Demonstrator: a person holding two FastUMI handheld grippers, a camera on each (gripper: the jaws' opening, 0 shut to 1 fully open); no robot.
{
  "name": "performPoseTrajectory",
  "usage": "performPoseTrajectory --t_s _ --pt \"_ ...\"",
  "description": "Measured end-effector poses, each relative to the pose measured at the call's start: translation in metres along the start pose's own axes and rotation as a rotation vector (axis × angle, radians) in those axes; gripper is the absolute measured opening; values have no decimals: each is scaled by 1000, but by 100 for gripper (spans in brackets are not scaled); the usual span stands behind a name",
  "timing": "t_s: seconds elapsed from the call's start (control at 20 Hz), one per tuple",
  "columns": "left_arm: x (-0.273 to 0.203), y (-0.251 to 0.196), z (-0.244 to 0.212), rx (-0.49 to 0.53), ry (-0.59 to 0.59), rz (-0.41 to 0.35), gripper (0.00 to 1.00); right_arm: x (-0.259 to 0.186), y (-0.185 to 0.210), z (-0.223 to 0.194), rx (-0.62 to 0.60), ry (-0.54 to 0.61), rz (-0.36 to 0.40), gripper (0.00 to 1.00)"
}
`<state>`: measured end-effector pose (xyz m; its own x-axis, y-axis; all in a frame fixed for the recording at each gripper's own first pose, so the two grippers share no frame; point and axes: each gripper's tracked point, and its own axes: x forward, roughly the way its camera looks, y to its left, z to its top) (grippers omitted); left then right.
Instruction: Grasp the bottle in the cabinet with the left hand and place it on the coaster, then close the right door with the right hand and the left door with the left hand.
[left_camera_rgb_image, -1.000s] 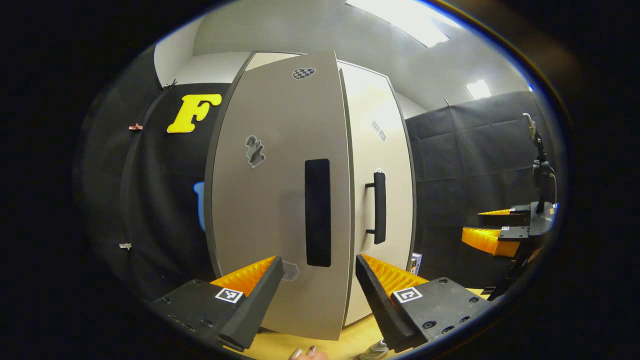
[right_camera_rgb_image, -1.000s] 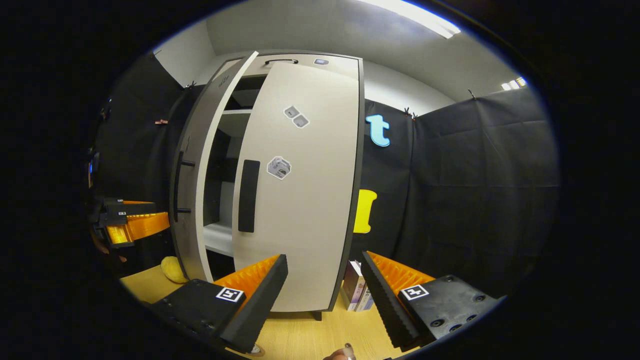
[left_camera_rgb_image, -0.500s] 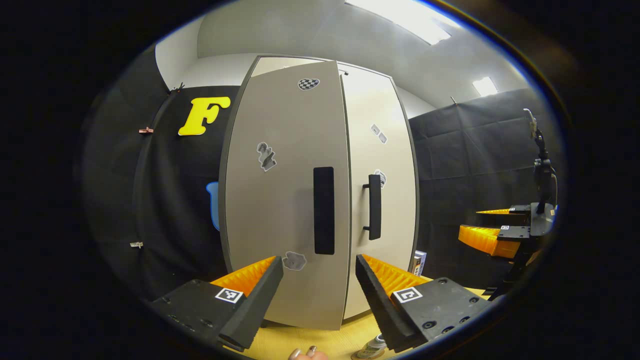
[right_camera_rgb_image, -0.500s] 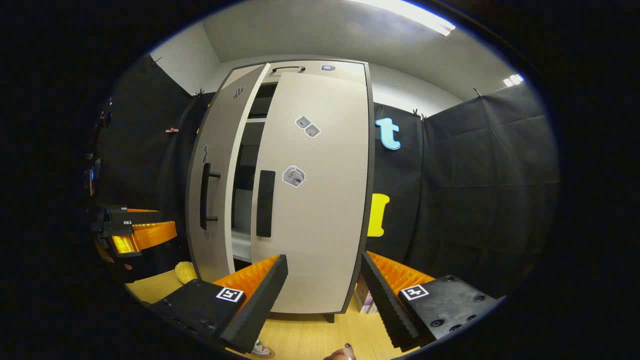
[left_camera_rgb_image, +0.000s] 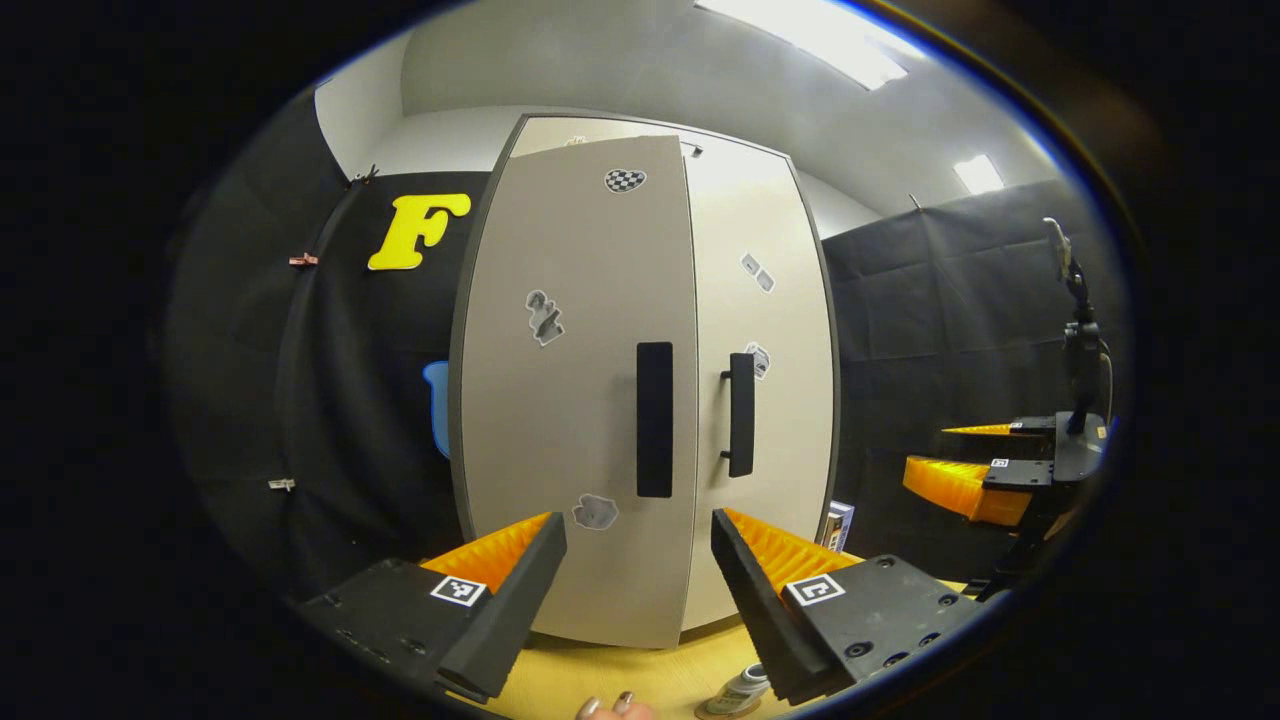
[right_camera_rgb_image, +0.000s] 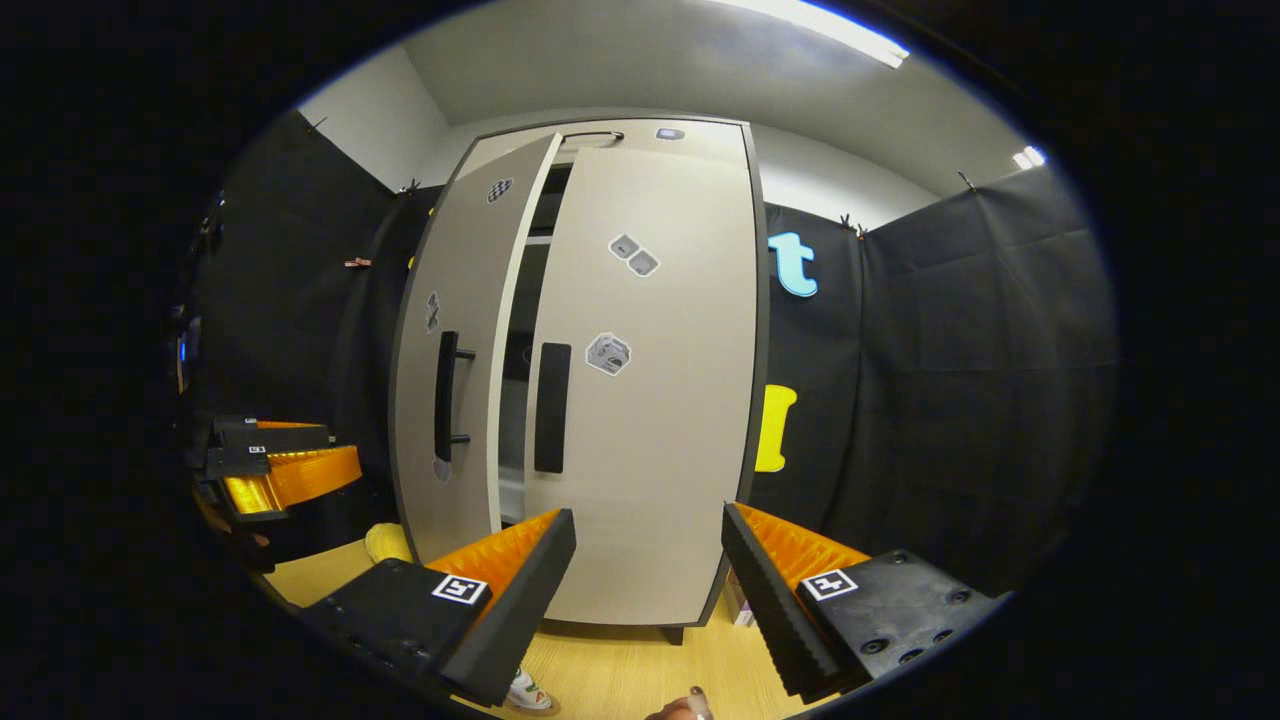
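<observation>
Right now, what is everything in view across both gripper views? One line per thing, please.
Cabinet: one, pale grey with dark edges, standing on the table.
Left door: one, grey with stickers, still ajar.
Right door: one, grey with stickers, nearly shut.
Door handles: two, black, one per door.
Bottle: one, pale, on the coaster in front of the cabinet.
Coaster: one, tan, under the bottle.
Yellow thing: one, on the table left of the cabinet.
Boxes: small, beside the cabinet's right foot; count unclear.
Table: one, light wood.
Left gripper: open, holding nothing.
Right gripper: open, holding nothing.
</observation>
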<state>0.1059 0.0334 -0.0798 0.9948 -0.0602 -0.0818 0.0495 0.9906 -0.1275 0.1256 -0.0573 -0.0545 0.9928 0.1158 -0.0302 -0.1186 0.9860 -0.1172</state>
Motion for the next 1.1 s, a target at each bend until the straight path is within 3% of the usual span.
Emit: performPoseTrajectory --t_s 1.1 --pt "-5 2 4 -9 -7 17 93 1 11 11 -8 -19 28 98"
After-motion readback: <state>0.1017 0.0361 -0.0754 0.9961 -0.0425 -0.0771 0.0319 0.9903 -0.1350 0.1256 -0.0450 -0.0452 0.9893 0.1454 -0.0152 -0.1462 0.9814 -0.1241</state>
